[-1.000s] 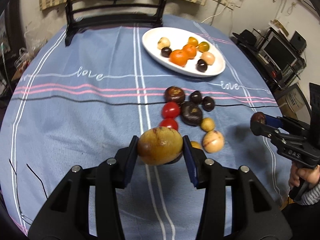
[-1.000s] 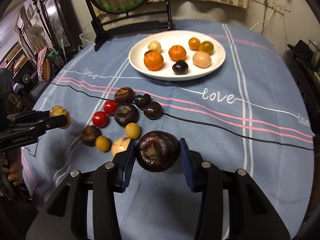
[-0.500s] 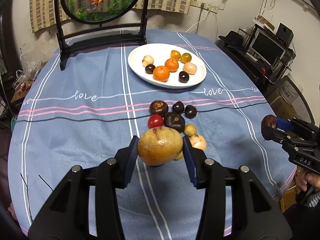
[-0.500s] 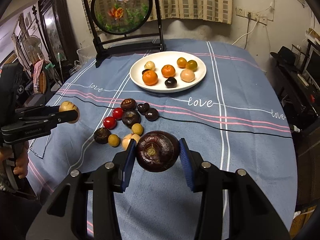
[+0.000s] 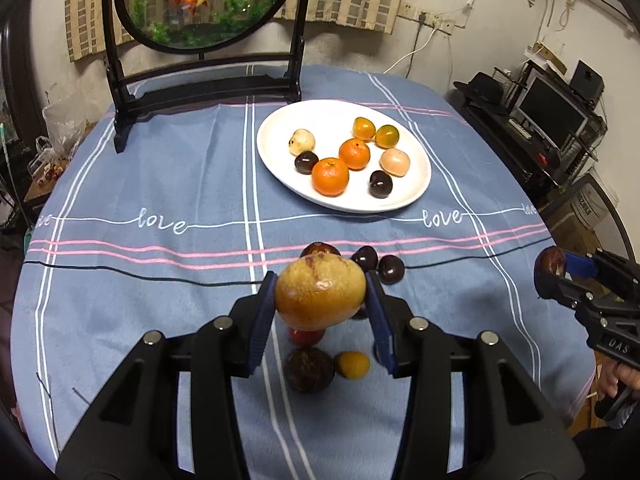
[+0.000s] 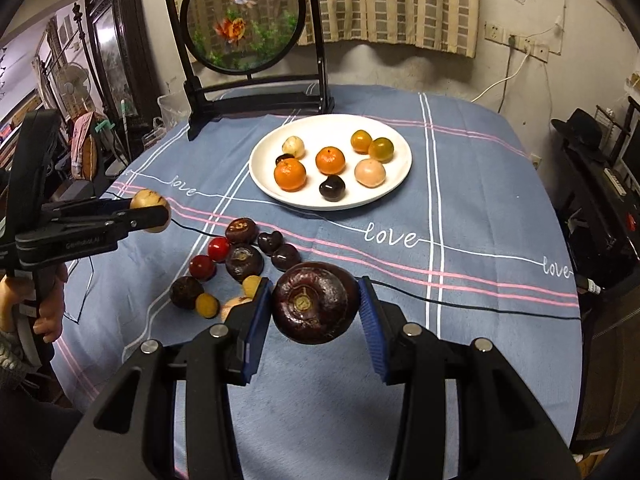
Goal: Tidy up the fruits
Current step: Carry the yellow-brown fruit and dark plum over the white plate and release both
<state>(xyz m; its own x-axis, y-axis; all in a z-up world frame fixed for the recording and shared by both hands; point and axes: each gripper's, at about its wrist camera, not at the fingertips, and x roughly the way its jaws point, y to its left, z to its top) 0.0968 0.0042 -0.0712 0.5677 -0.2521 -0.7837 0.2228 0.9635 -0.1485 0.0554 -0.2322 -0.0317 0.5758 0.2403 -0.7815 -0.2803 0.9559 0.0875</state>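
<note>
My left gripper is shut on a yellow-brown mango-like fruit, held above the loose fruit; it also shows in the right wrist view. My right gripper is shut on a dark purple mangosteen, held above the cloth; it shows at the right of the left wrist view. A white plate at mid-table holds several fruits, among them two oranges. Several loose fruits, dark, red and yellow, lie on the cloth in front of the plate.
A blue tablecloth with white and pink stripes covers the round table. A black framed round goldfish screen stands at the table's far edge. Furniture and electronics crowd the right side, clutter the left.
Both grippers have risen and pulled back with their fruit still held, so the plate and the goldfish screen now show farther off and more fully.
</note>
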